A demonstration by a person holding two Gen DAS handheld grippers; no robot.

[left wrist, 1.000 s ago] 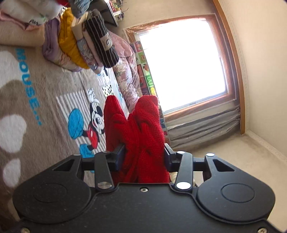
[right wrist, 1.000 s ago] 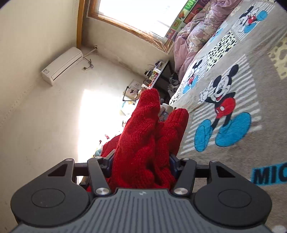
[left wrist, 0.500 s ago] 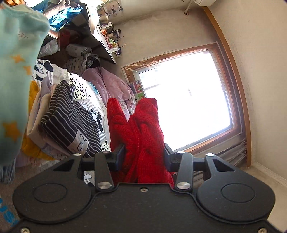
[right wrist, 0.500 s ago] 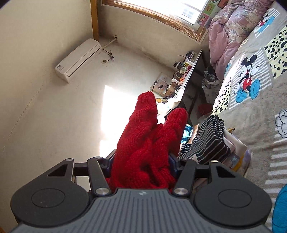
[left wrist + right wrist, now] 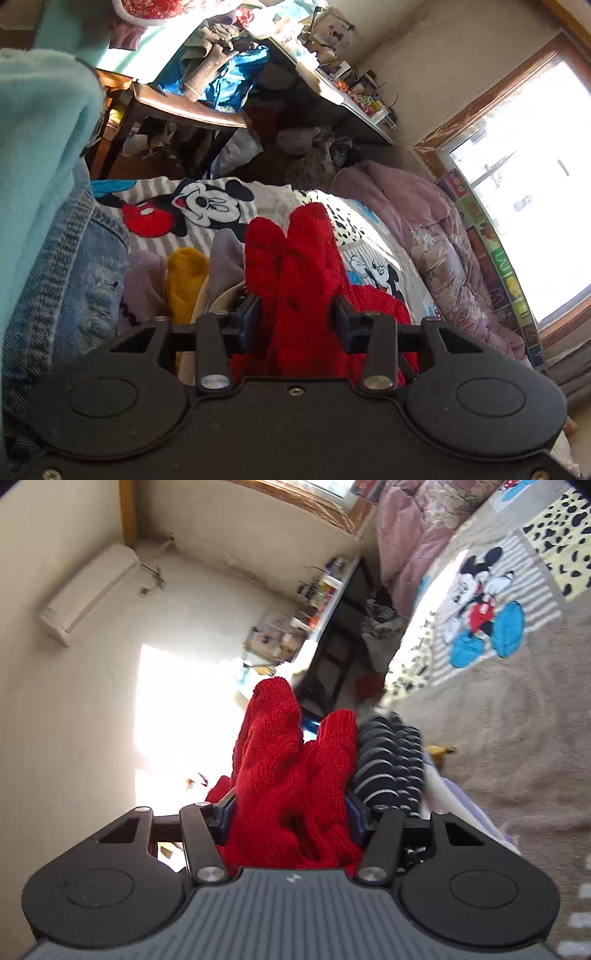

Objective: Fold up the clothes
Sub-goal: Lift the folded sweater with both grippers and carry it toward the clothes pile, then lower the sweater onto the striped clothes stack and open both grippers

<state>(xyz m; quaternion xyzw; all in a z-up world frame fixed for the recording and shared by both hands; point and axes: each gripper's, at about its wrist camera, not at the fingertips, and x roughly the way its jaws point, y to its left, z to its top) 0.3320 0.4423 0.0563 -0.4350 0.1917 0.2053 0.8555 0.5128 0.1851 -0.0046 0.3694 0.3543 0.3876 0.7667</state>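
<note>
My left gripper [image 5: 295,321] is shut on a bunched red knit garment [image 5: 299,266] that fills the gap between its fingers, held over a row of folded clothes [image 5: 184,280] on the bed. My right gripper [image 5: 290,812] is shut on the same red knit garment [image 5: 295,760], right next to a folded black-and-white striped piece [image 5: 388,760]. The fingertips of both grippers are hidden under the red knit.
A Mickey Mouse blanket [image 5: 207,206] covers the bed, also in the right wrist view [image 5: 517,686]. Denim [image 5: 70,273] and a light blue cloth [image 5: 40,147] lie at left. A pink duvet [image 5: 443,236], a window [image 5: 535,177], a cluttered desk [image 5: 332,88] and a chair [image 5: 184,107] lie beyond.
Both grippers have carried the red knit toward the row of folded clothes and tilted down; the left view swung from the window to the bed and desk. Both grips are unchanged.
</note>
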